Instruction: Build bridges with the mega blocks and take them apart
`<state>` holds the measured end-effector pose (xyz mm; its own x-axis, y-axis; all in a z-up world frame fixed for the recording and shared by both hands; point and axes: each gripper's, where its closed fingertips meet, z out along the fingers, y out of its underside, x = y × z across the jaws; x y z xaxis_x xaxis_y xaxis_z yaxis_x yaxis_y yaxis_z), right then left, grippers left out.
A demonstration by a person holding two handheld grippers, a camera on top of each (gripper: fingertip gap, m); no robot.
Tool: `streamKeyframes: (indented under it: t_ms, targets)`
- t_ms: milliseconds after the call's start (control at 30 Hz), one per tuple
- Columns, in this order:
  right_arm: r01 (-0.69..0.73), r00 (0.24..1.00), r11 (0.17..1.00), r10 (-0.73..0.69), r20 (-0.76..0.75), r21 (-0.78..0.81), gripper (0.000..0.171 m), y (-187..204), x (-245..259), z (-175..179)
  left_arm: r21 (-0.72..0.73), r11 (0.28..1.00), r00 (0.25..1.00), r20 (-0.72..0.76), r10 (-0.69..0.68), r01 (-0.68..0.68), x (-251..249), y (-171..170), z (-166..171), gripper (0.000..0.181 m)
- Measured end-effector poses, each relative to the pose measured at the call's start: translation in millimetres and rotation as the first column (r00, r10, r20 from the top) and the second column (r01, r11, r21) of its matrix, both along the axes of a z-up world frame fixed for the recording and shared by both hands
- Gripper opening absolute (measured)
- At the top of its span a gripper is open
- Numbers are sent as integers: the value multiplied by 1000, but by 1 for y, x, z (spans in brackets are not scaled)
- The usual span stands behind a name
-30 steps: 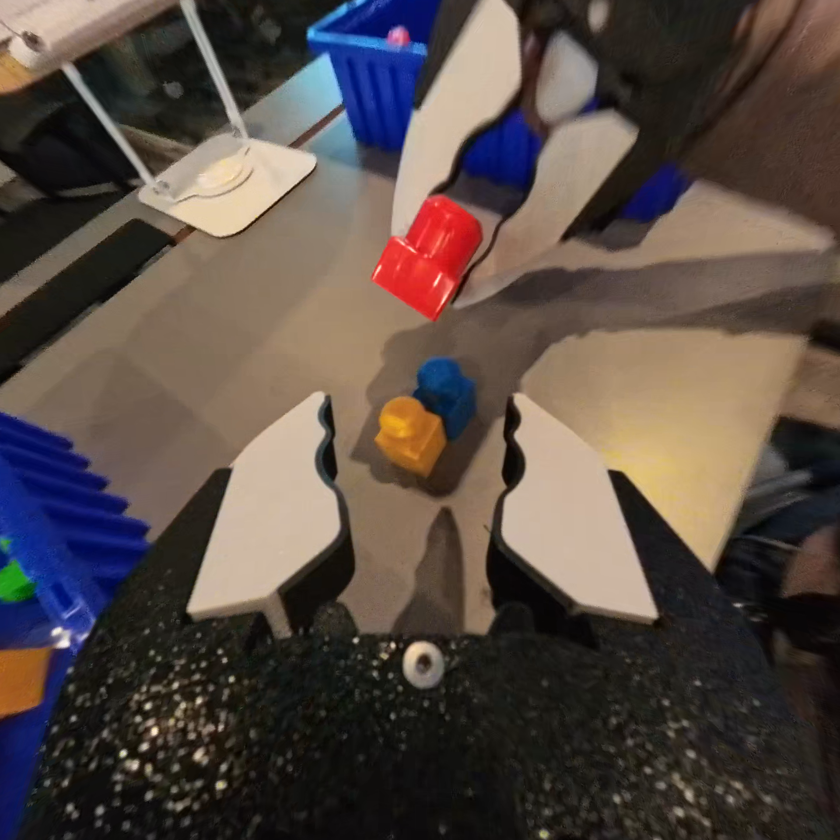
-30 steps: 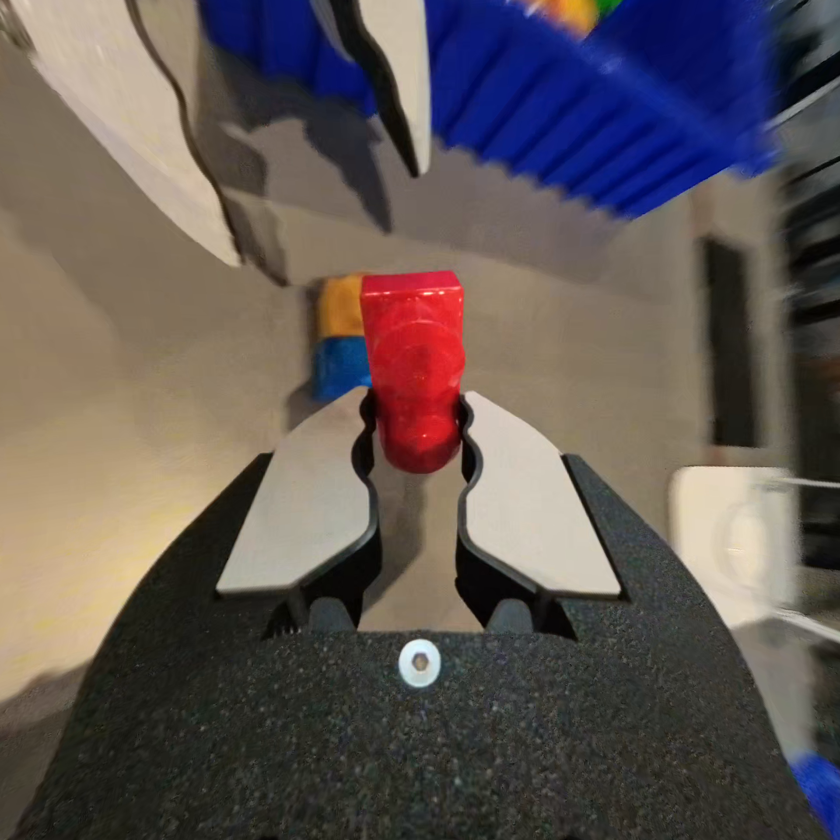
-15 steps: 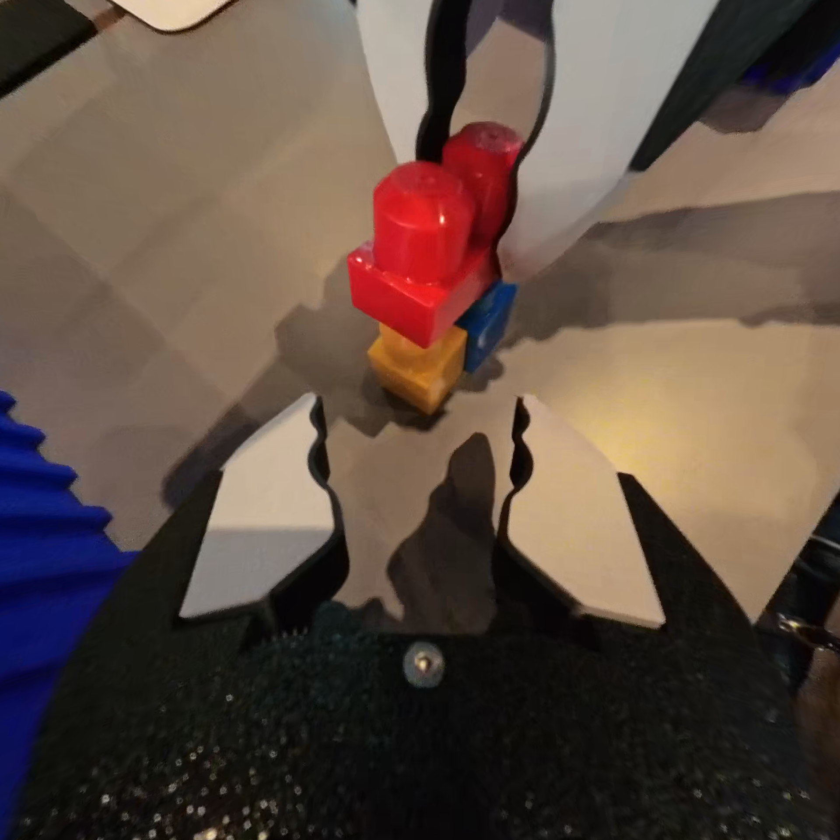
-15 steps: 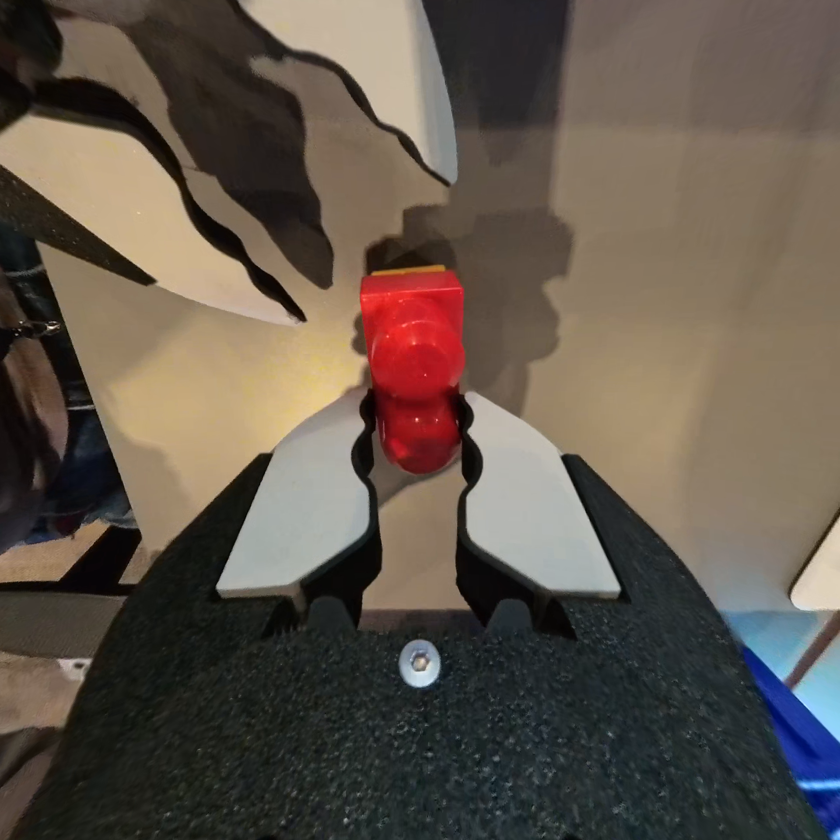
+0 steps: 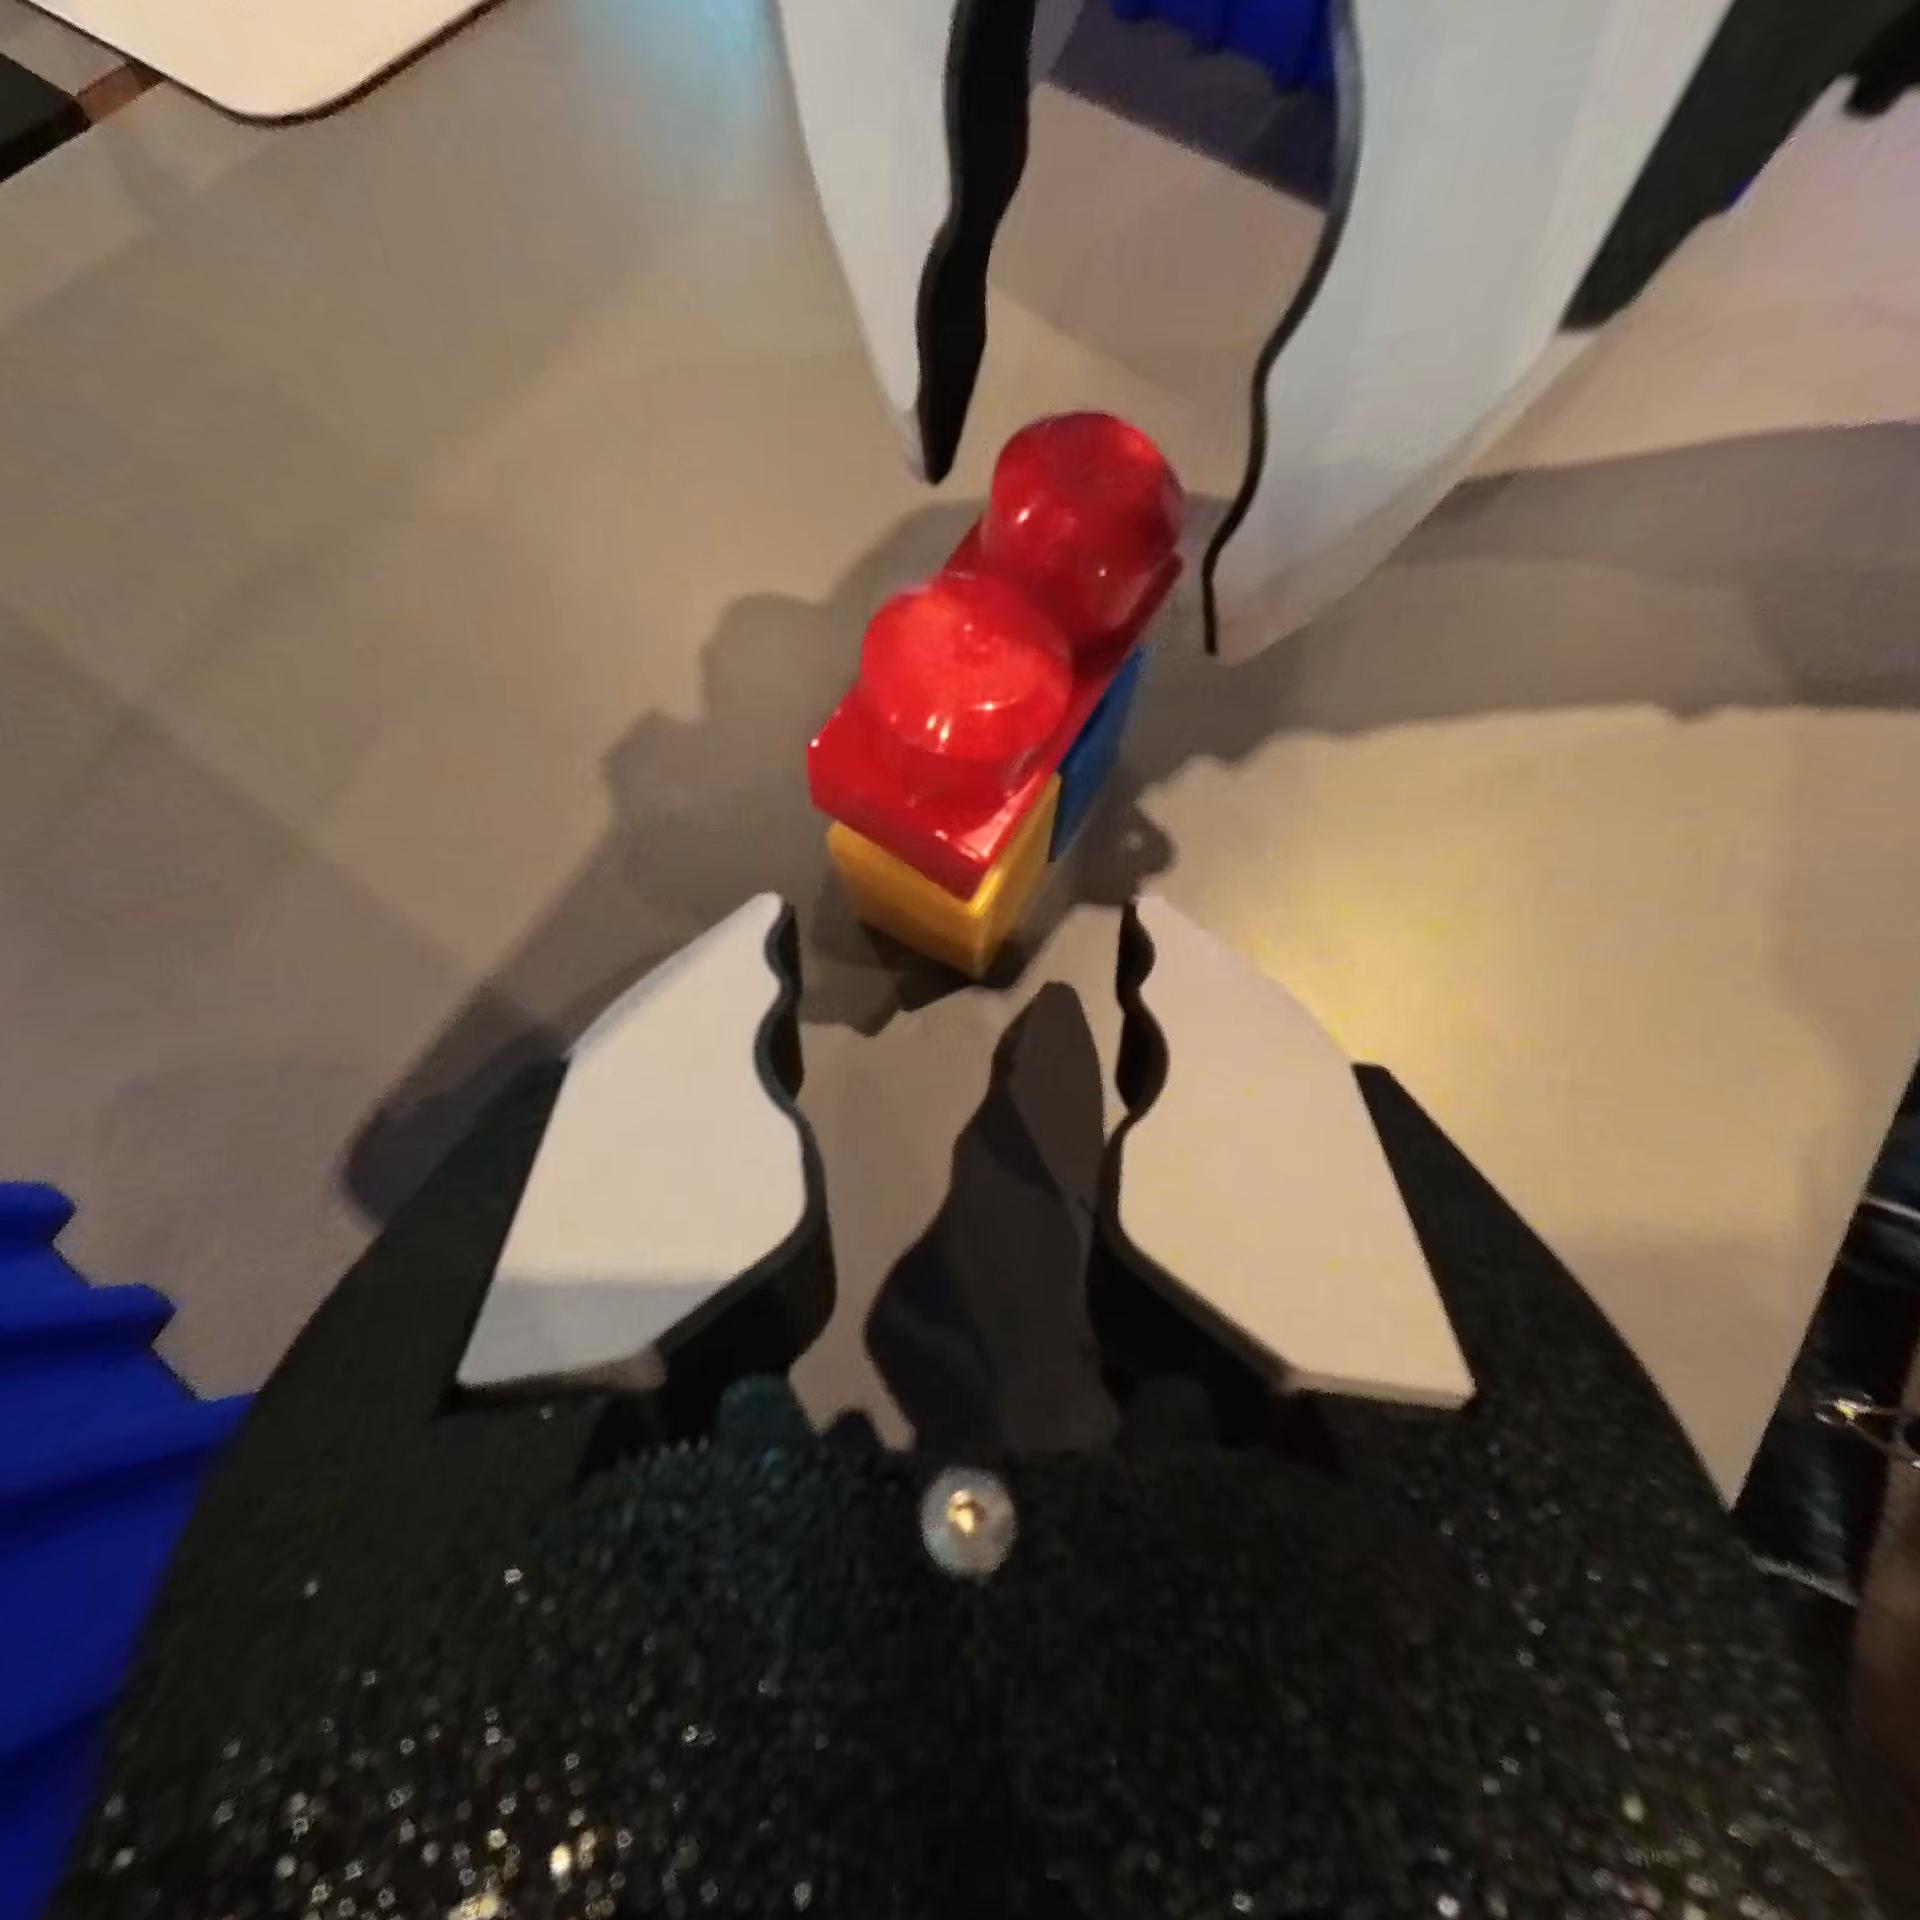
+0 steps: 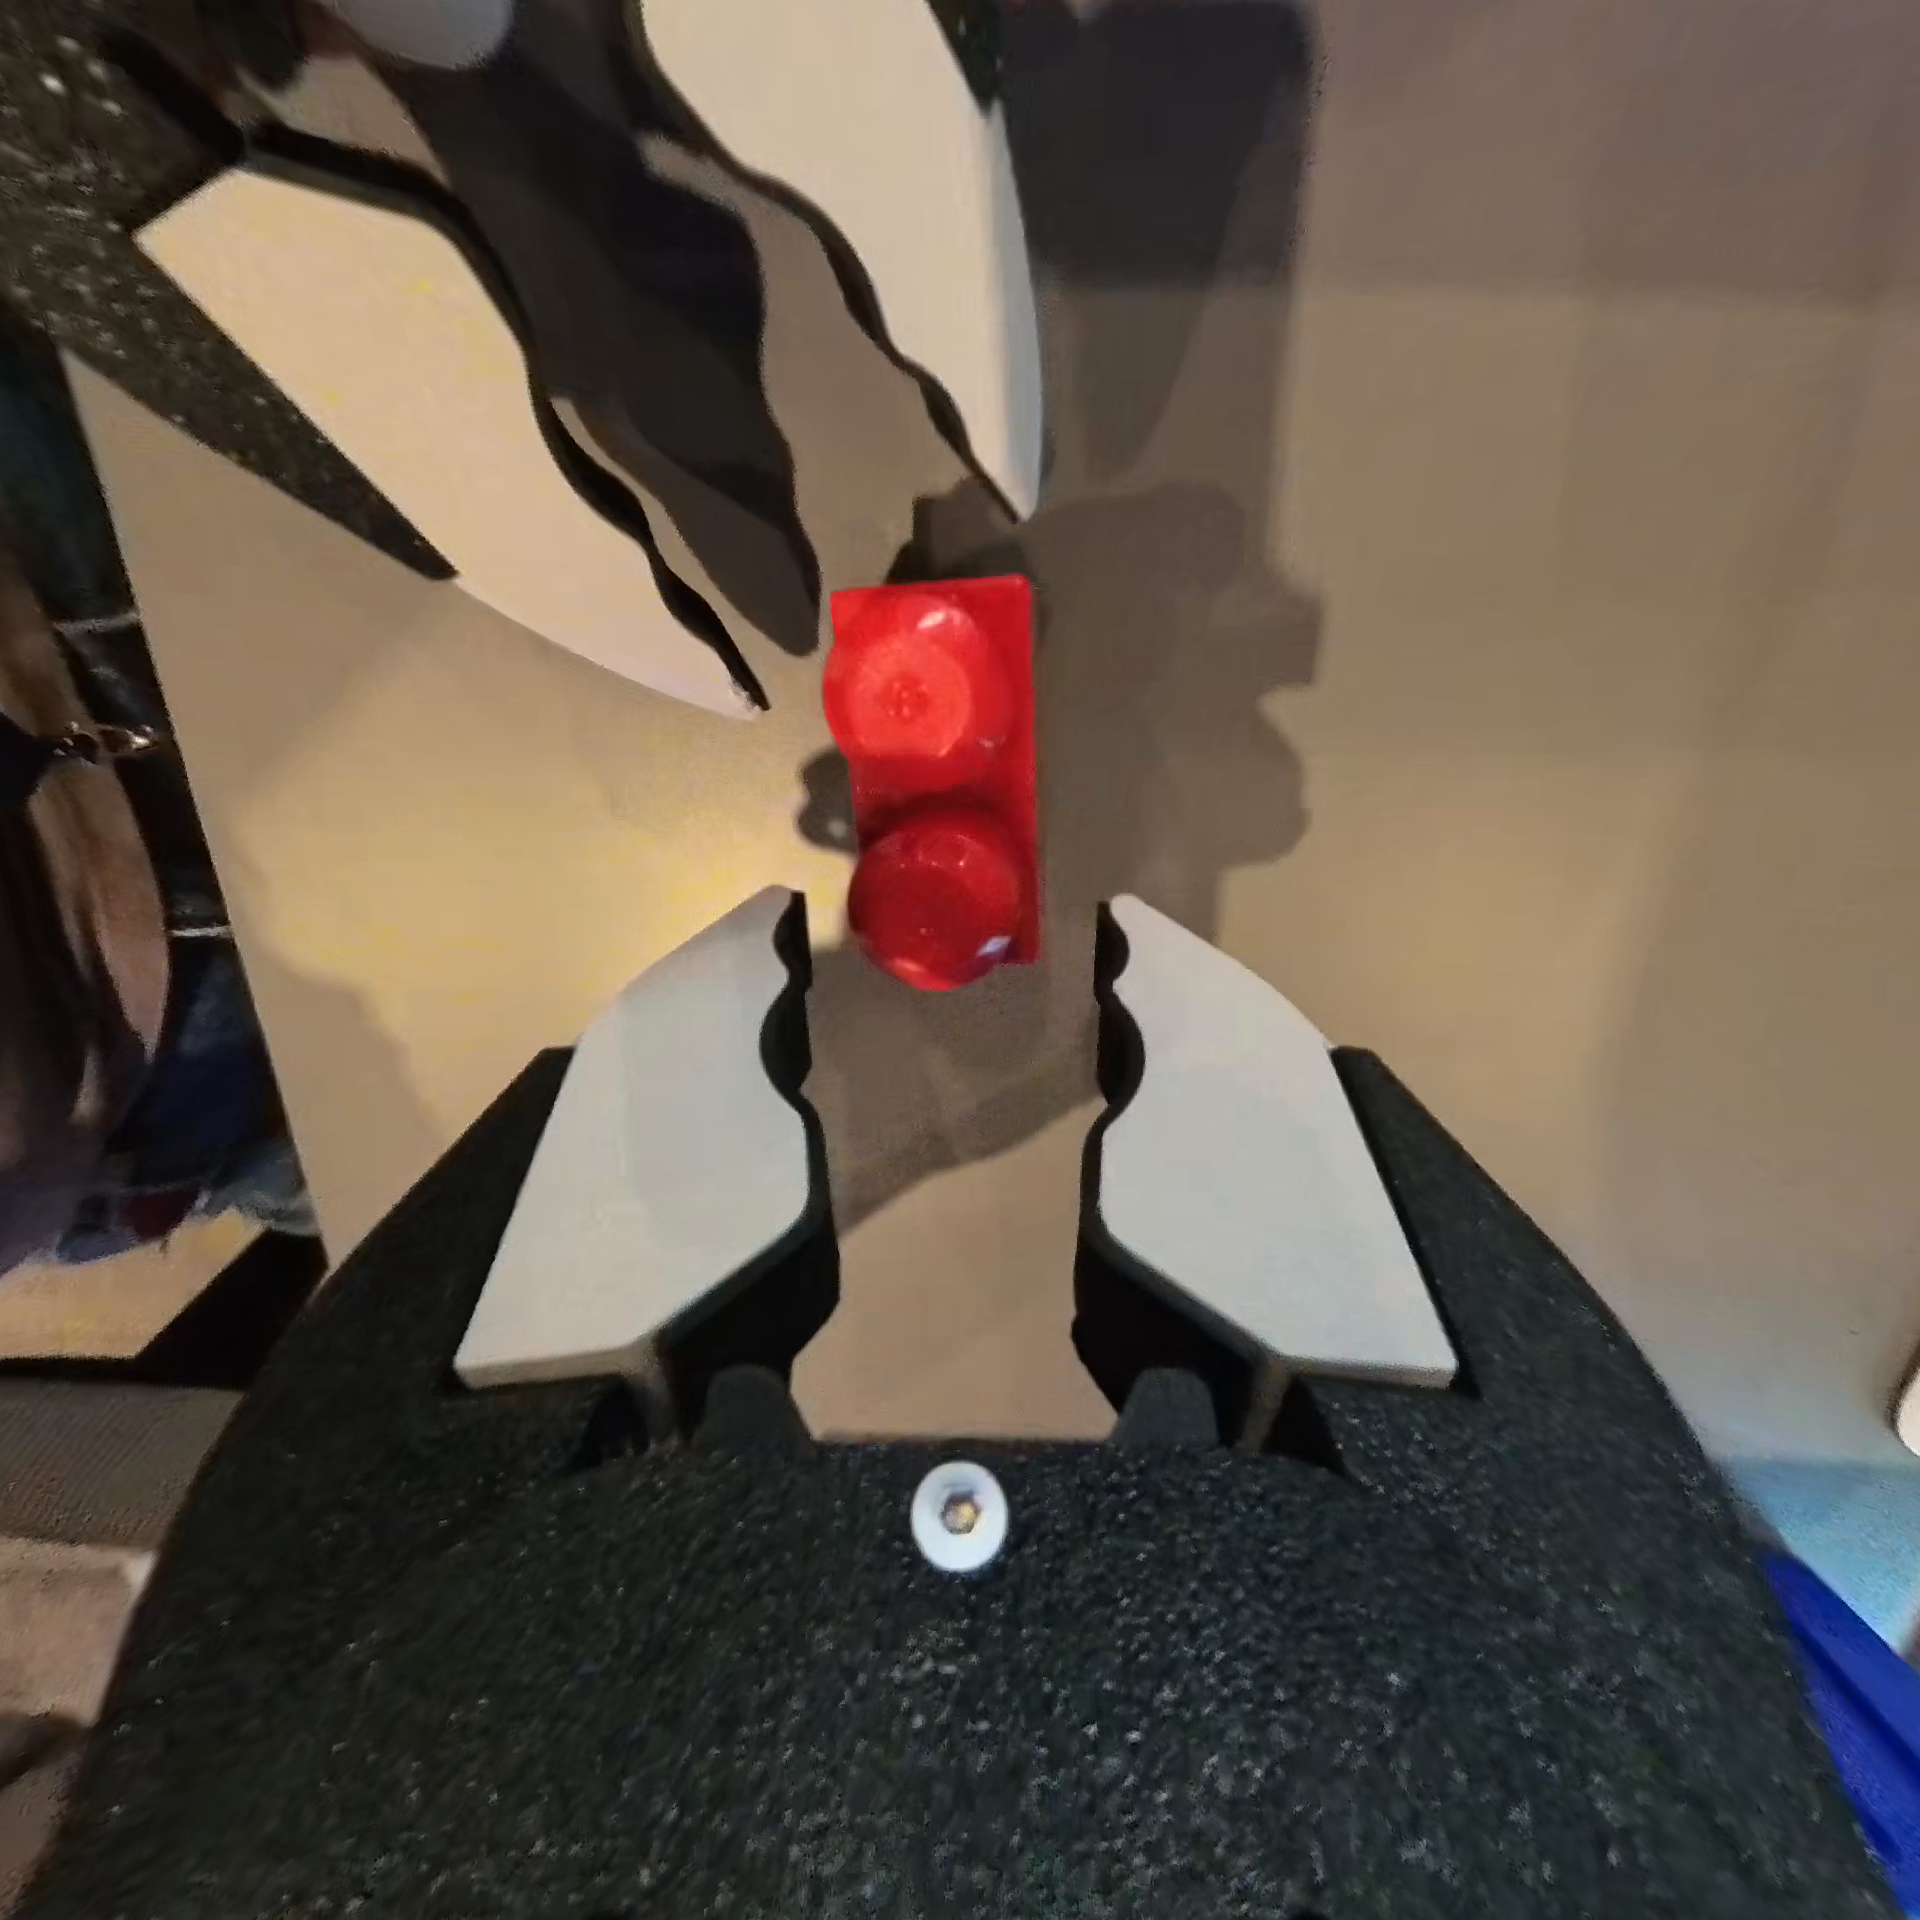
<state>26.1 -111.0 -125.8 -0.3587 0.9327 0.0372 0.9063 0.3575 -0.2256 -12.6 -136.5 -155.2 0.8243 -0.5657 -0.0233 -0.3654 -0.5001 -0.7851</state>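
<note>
A red two-stud block lies across a yellow block and a blue block on the grey table. My left gripper is open and empty, its tips just short of the yellow block. My right gripper is open and empty, with the red block just beyond its tips; from above, the red block hides the two blocks below. In the left wrist view the right gripper hangs open over the red block's far stud. The left gripper shows open in the right wrist view.
A blue ribbed bin stands at the left edge of the left wrist view. A white lamp base sits at the far left of the table. Another blue bin shows at the lower right of the right wrist view. About 6 cm separates my left fingertips from my right.
My right gripper brought the red block down onto the yellow and blue blocks, then opened and let it go. My left gripper moved closer to the stack and stayed open.
</note>
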Motion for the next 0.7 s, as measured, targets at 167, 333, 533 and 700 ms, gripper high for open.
streamKeyframes:
  t_ms: [167,333,533,700]
  targets:
    - [-56,985,998,56,-164,5,43,-2,-10,6,-10,1000,999,30,-14,15,2,-1,-2,54]
    - [-117,975,991,127,-183,65,29,-4,-18,10,-20,999,999,15,-30,30,6,-1,-7,52]
    - [-108,985,993,113,-131,42,23,-2,-22,5,-18,999,999,8,-42,42,8,0,-9,51]
    - [-129,988,991,131,-83,24,20,-1,-22,5,-21,999,999,17,-43,44,8,0,-9,50]
